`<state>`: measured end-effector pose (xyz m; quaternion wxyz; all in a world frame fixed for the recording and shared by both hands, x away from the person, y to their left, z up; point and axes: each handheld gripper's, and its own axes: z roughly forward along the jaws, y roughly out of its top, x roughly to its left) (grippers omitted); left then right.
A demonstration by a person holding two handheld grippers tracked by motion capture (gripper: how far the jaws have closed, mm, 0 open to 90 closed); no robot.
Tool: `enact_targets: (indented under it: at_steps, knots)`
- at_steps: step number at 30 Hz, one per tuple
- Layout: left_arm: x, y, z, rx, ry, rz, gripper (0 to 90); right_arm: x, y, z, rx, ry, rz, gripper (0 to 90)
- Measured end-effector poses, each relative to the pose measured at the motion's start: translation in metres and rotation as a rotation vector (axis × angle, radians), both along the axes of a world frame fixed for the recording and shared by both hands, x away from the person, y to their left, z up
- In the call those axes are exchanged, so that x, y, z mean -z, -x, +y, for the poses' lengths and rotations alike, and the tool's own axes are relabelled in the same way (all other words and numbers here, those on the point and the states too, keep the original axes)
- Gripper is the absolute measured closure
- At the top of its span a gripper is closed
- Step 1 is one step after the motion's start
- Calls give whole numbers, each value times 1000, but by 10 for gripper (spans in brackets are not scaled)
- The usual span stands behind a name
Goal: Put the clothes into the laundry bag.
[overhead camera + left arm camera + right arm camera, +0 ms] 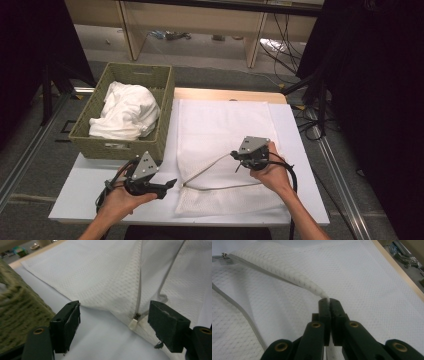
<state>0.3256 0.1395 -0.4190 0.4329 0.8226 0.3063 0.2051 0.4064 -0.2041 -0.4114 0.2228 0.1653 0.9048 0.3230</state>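
A white waffle-weave fabric cover with a grey zipper [220, 130] lies spread flat over the middle of the pale surface [80, 185], its far edge reaching the wooden strip at the back. The zipper stands open near the front edge, its two grey tapes spreading in a narrow V from a point at the cover's left side.

The right hand-held gripper [236, 156] sits over the cover's front right part, jaws pressed together on the upper edge of the zipper opening. In the right gripper view the pinched fold of white cloth [287, 272] rises from the jaw tips [329, 302] and runs away as a lifted ridge towards the zipper's closed end, while the lower tape lies flat on the layer beneath.

The left hand-held gripper [169, 184] hovers just off the cover's left edge, above bare surface, its jaws apart and holding nothing. In the left gripper view the small white zipper pull [133, 323] lies between the jaws [113, 325], nearer the right one and seemingly a little beyond the pads, though the angle makes that hard to judge.

A woven olive-green rectangular basket [95, 135] stands at the surface's far left, just beside the cover, with a crumpled white cloth [127, 111] inside.
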Motion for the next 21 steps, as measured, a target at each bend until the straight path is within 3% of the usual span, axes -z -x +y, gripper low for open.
enact_targets:
  at_steps: [1, 2, 4, 10, 11, 12, 18, 21]
  knots:
    - [-4, -2, 3, 9, -6, -19, 259, 0, 0, 0, 17, 1, 1, 897]
    - [-6, -3, 5, -4, 17, -26, 259, 0, 0, 0, 17, 1, 1, 897]
    - [-10, -7, 9, -17, 42, -18, 258, 1, 0, 1, 1, 0, 4, 897]
    - [-21, -22, 21, -56, 44, -23, 255, -1, 1, 0, 10, 8, -7, 897]
    - [-24, -24, 23, -71, 44, -25, 256, -2, 2, 1, 13, -8, 0, 897]
    - [-27, -27, 26, -64, 27, -34, 258, -2, 2, 1, 27, -10, 1, 897]
    - [-44, -41, 32, -119, 65, -49, 258, -8, 2, 1, -4, -17, -31, 897]
    - [-49, -56, 37, -147, 43, -66, 259, -8, 2, 2, -5, -23, -31, 897]
